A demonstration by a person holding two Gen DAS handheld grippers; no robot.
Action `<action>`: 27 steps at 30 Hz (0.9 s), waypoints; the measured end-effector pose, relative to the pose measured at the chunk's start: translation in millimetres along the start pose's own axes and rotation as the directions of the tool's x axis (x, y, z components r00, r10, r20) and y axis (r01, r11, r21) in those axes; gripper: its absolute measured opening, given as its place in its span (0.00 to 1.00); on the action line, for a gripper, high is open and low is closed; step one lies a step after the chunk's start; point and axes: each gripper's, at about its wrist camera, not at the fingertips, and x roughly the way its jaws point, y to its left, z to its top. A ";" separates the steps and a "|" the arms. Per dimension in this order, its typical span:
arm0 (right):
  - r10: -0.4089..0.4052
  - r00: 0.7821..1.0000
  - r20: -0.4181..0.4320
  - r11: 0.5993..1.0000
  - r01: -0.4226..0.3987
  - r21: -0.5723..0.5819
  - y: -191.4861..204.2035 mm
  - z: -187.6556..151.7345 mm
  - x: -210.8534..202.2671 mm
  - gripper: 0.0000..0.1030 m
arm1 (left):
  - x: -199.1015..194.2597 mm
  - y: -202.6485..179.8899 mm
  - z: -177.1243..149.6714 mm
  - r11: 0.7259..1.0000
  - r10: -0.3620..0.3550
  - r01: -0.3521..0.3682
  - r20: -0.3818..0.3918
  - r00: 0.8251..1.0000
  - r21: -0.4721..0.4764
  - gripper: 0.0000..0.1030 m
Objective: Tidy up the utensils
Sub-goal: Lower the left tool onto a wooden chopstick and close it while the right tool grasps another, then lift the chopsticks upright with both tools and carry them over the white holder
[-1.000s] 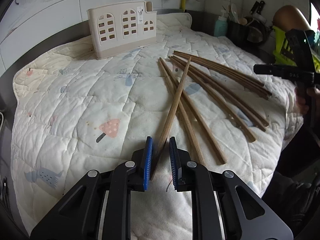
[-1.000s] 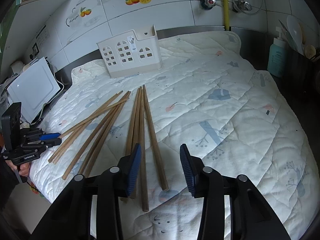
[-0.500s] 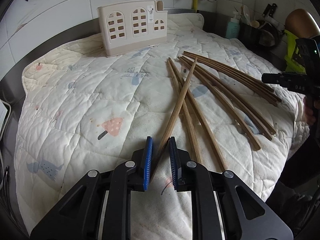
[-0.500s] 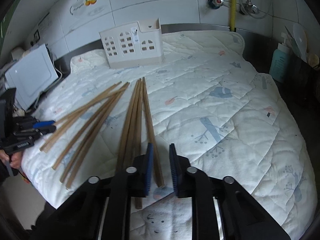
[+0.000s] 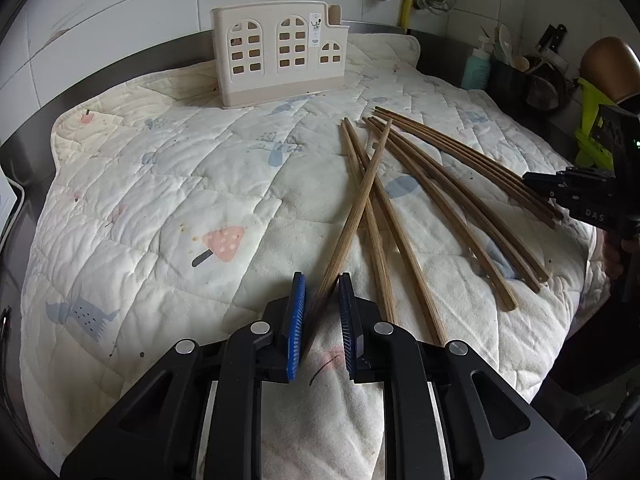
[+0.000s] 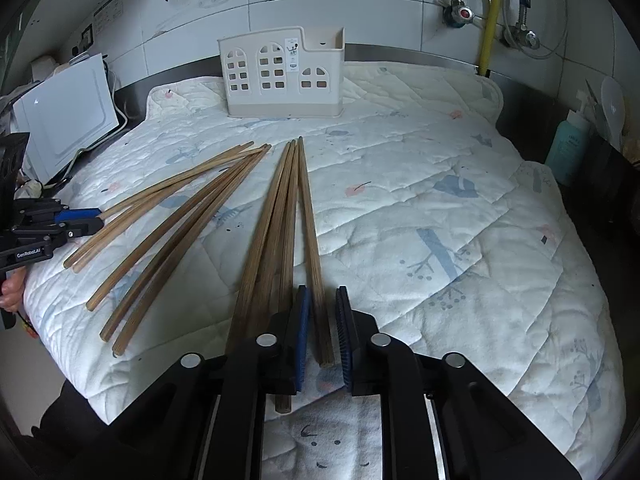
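Right hand-held gripper (image 6: 323, 334) has just clamped onto a chopstick (image 6: 310, 236) lying on the quilt (image 6: 460, 220); left hand-held gripper (image 5: 322, 316) grips another (image 5: 354, 216), both ready for the holder (image 6: 284, 74).

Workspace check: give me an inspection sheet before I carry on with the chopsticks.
Surface: quilted white printed mat, wrinkled, stained.
Job's things: long brown wooden chopsticks fanned loose on it; beige plastic utensil holder with window cut-outs upright at the back, nothing seen inside.
Clutter: teal pump bottle, white appliance.
Grippers: left gripper shut on one chopstick; right gripper just closed around another chopstick.
Cables: white cord beside appliance.
Surroundings: tiled wall, taps, yellow hose.
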 end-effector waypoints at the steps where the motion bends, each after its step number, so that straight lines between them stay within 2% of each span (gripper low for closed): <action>1: -0.001 1.000 0.002 1.000 0.001 0.008 -0.9 0.2 -0.2 0.09 | -0.4 0.5 -0.2 1.000 -0.003 0.003 0.003 1.000 -0.003 0.15; 3: -0.003 1.000 0.005 1.000 0.003 0.017 -1.1 0.6 -1.9 0.08 | -1.5 1.2 0.0 1.000 -0.004 0.004 0.006 1.000 -0.012 0.13; 5: -0.006 1.000 0.013 1.000 0.005 0.020 -0.4 2.1 -6.0 0.07 | -5.1 1.6 0.2 1.000 -0.012 0.012 0.014 1.000 -0.029 0.06; 13: -0.004 0.993 0.120 0.999 -0.001 0.042 3.2 20.6 -50.2 0.07 | -33.3 -3.5 6.4 0.998 0.001 0.004 0.085 0.996 -0.056 0.06; 20: 0.010 0.974 0.225 1.000 -0.014 0.019 9.2 57.4 -87.4 0.06 | -65.2 -9.8 26.9 0.997 0.000 0.015 0.183 0.983 -0.081 0.05; 27: 0.036 0.969 0.243 0.999 -0.029 -0.031 7.4 103.5 -98.6 0.06 | -74.9 -7.7 58.9 0.997 0.021 -0.007 0.205 0.978 -0.071 0.05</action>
